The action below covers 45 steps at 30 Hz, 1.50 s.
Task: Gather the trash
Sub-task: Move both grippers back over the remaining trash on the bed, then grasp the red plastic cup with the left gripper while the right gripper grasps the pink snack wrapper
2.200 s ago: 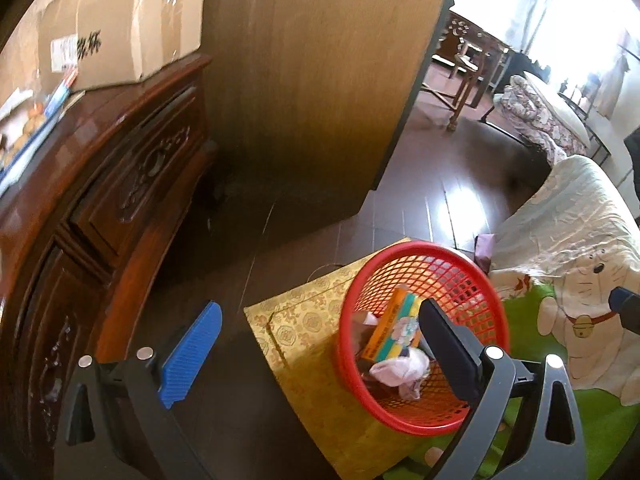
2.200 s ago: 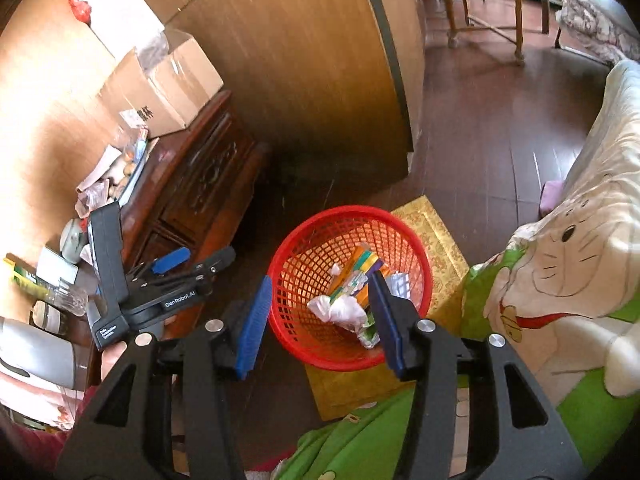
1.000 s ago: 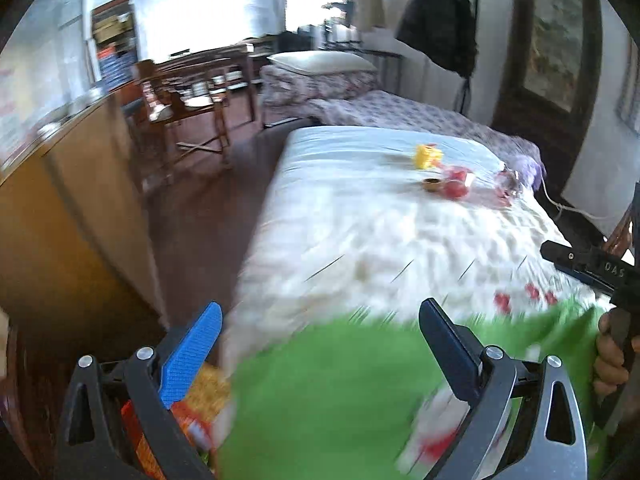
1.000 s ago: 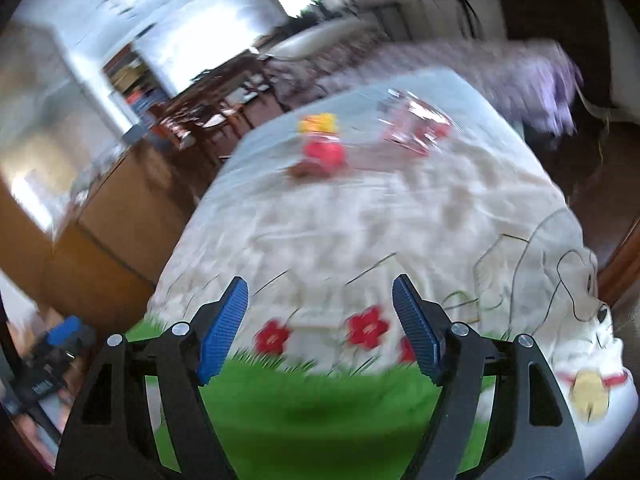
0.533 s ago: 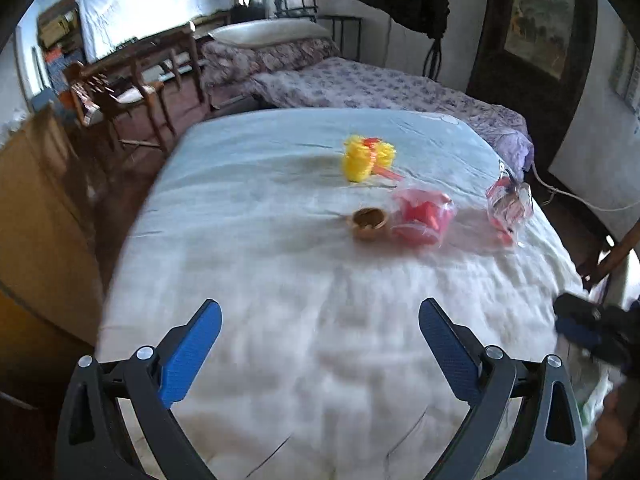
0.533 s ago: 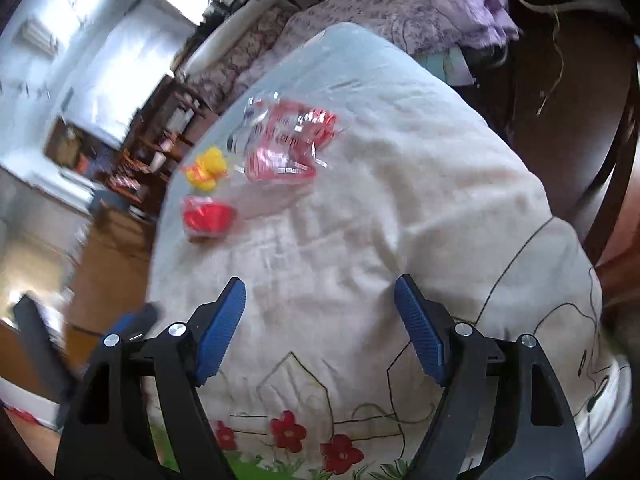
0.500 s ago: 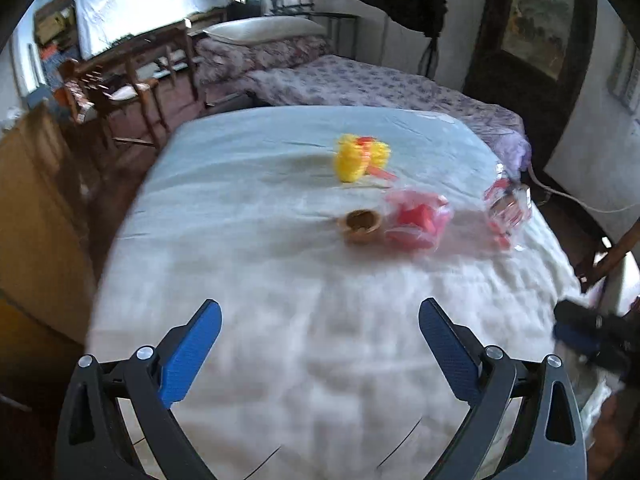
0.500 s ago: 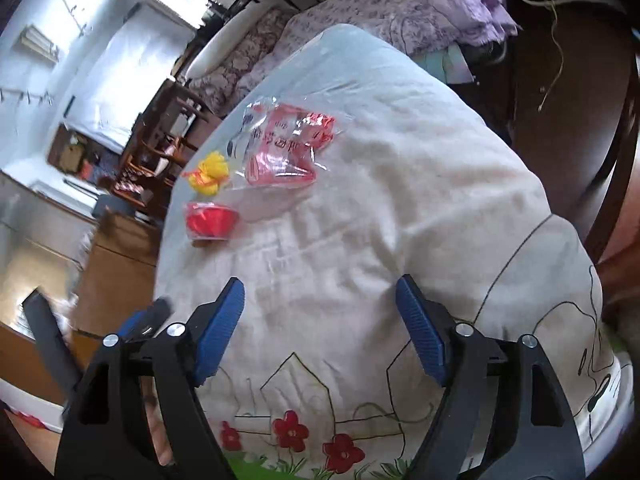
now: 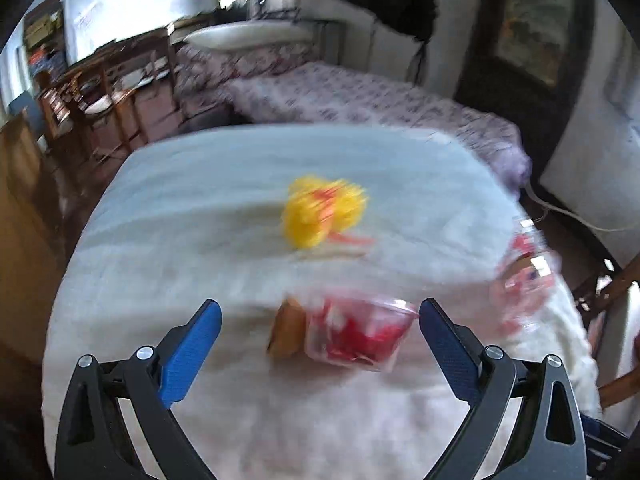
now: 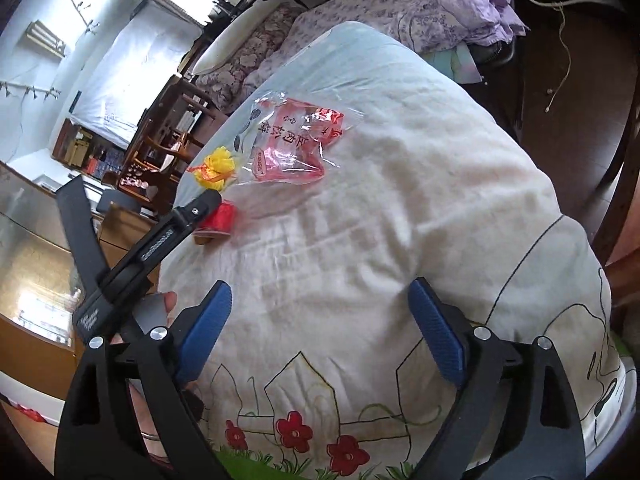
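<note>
Trash lies on a white quilt point(image 9: 200, 220). In the left wrist view, a clear cup with red contents point(image 9: 356, 334) lies on its side next to a brown piece point(image 9: 286, 334). My left gripper point(image 9: 320, 340) is open and the cup lies between its blue fingers, untouched. Farther off are a yellow crumpled wrapper point(image 9: 320, 212) and a clear red-printed bag point(image 9: 524, 276). My right gripper point(image 10: 318, 300) is still opening, with only quilt between its fingers. Ahead of it lie the bag point(image 10: 292, 148), the yellow wrapper point(image 10: 216, 164) and the cup point(image 10: 218, 220).
A hand point(image 10: 168, 300) holds the left tool's black frame point(image 10: 132, 264) at the quilt's left side. A purple floral bed point(image 10: 400, 12) lies beyond. Wooden chairs point(image 9: 100, 112) stand at the left. Dark floor with a cord point(image 10: 560, 40) and a wooden chair point(image 10: 624, 184) are at the right.
The left gripper has moved forward and down, so the red cup now lies between its fingers and the view is blurred. The right gripper has stayed in place and its jaws stand wider.
</note>
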Available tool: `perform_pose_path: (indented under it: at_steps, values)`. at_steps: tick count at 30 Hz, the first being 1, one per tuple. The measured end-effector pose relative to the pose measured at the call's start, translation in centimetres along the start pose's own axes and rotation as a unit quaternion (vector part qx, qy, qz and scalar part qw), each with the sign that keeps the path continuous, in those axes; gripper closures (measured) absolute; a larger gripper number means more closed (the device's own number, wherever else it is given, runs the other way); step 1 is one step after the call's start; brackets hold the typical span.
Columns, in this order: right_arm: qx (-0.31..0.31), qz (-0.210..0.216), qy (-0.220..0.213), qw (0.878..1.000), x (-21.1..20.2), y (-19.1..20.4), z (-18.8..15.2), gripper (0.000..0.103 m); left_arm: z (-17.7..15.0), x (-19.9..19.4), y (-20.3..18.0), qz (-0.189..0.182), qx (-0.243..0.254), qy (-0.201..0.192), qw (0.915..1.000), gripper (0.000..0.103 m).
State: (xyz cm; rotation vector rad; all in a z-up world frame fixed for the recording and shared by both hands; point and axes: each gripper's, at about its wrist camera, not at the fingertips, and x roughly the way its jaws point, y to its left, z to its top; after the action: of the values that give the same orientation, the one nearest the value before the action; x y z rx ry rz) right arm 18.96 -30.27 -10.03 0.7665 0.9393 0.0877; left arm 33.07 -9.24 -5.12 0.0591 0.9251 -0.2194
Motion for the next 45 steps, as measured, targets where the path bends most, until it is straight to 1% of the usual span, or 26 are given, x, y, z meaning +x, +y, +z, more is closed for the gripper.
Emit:
perform_pose_path:
  at_steps: [3,6,10,12,15,17,19,21,23,24,25,26,28,29,31,33,36,39,40,43,45]
  values:
    - [-0.002,-0.007,-0.002,1.000,0.1,0.2,-0.1,0.015,-1.3,-1.1,2.8,-0.008,-0.039,0.034,0.9986,0.006]
    - [0.003,-0.005,-0.002,1.000,0.0,0.2,-0.2,0.015,-3.4,-3.1,5.4,-0.036,-0.078,0.049,0.9951,0.006]
    - [0.006,-0.003,-0.001,1.000,-0.2,0.2,-0.4,0.015,-5.7,-5.6,6.9,-0.018,-0.081,0.033,0.9960,0.006]
    - [0.008,-0.001,0.000,1.000,-0.2,0.1,-0.4,0.015,-6.1,-6.4,6.7,-0.022,-0.075,0.020,0.9967,0.006]
    - [0.005,-0.001,0.000,1.000,-0.3,0.1,-0.4,0.014,-5.1,-6.5,5.3,-0.037,-0.064,-0.002,0.9972,0.006]
    - [0.004,-0.001,0.001,1.000,-0.2,0.0,-0.4,0.015,-3.5,-6.2,4.3,-0.033,-0.053,-0.027,0.9977,0.006]
    - [0.005,0.000,0.001,1.000,-0.1,-0.1,-0.3,0.014,-2.1,-5.6,3.2,-0.032,-0.043,-0.041,0.9977,0.006]
    - [0.003,-0.001,0.002,1.000,-0.1,-0.1,-0.3,0.014,-0.7,-4.1,2.2,-0.038,-0.031,-0.043,0.9978,0.006]
    - [-0.005,-0.005,0.002,1.000,0.1,0.1,-0.2,0.013,0.0,-2.5,1.7,-0.036,-0.025,-0.036,0.9984,0.007]
    - [-0.010,-0.009,0.002,1.000,0.1,0.2,-0.2,0.013,0.3,-1.9,1.5,-0.033,-0.023,-0.034,0.9986,0.011]
    - [-0.014,-0.011,0.002,1.000,0.2,0.3,-0.2,0.012,0.4,-1.5,1.4,-0.033,-0.020,-0.034,0.9987,0.021]
    - [-0.017,-0.013,0.003,1.000,0.2,0.4,-0.1,0.012,0.6,-1.0,1.1,-0.034,-0.012,-0.032,0.9988,0.029]
    - [-0.023,-0.018,0.002,1.000,0.3,0.6,-0.1,0.011,0.7,-0.3,0.5,-0.035,0.010,-0.028,0.9990,0.065]
    - [-0.023,-0.020,0.002,1.000,0.4,0.7,-0.2,0.011,0.5,-0.3,0.5,-0.038,0.015,-0.026,0.9988,0.069]
    - [-0.021,-0.019,0.001,1.000,0.3,0.6,-0.2,0.011,0.1,-0.9,0.5,-0.041,0.018,-0.035,0.9984,0.069]
    - [-0.019,-0.017,0.001,1.000,0.2,0.6,-0.2,0.011,-0.2,-2.8,0.7,-0.044,0.017,-0.056,0.9973,0.069]
    - [-0.018,-0.014,0.001,1.000,0.1,0.6,-0.2,0.011,-1.1,-6.2,1.6,-0.066,0.002,-0.080,0.9946,0.069]
    - [-0.019,-0.011,-0.002,1.000,-0.1,0.7,-0.1,0.011,-2.6,-8.8,2.5,-0.077,-0.003,-0.090,0.9930,0.069]
    - [-0.020,-0.009,-0.004,1.000,-0.2,0.7,-0.1,0.012,-3.1,-9.3,2.6,-0.077,-0.004,-0.088,0.9932,0.069]
    - [-0.026,-0.004,-0.012,1.000,-0.4,1.0,-0.1,0.013,-5.3,-9.7,3.1,-0.070,-0.012,-0.061,0.9956,0.069]
    - [-0.029,-0.003,-0.019,0.999,-0.5,1.2,-0.1,0.013,-6.8,-9.1,3.5,-0.057,-0.017,-0.031,0.9977,0.069]
